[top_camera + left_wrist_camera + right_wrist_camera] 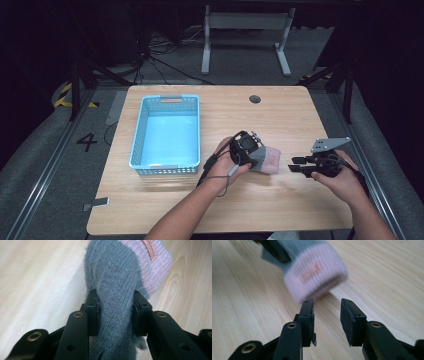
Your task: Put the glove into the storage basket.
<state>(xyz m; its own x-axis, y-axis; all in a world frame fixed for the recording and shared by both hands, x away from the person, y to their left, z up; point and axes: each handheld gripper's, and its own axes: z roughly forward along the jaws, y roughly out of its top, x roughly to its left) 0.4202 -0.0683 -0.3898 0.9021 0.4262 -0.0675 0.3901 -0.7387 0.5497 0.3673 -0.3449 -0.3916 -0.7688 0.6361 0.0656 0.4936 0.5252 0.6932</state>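
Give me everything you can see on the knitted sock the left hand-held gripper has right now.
The sock is fuzzy knit, grey in the body with a ribbed pale pink cuff bearing a small orange-pink label. The left hand-held gripper is shut on its grey part, jaws pinching it from both sides. In the high view it sits near the table's middle, right of the blue basket. The right hand-held gripper is open, apart from the cuff.

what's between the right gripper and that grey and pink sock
Nothing visible. Bare table lies between the open right gripper and the sock's pink cuff; the left gripper clamps its grey end on the far side.
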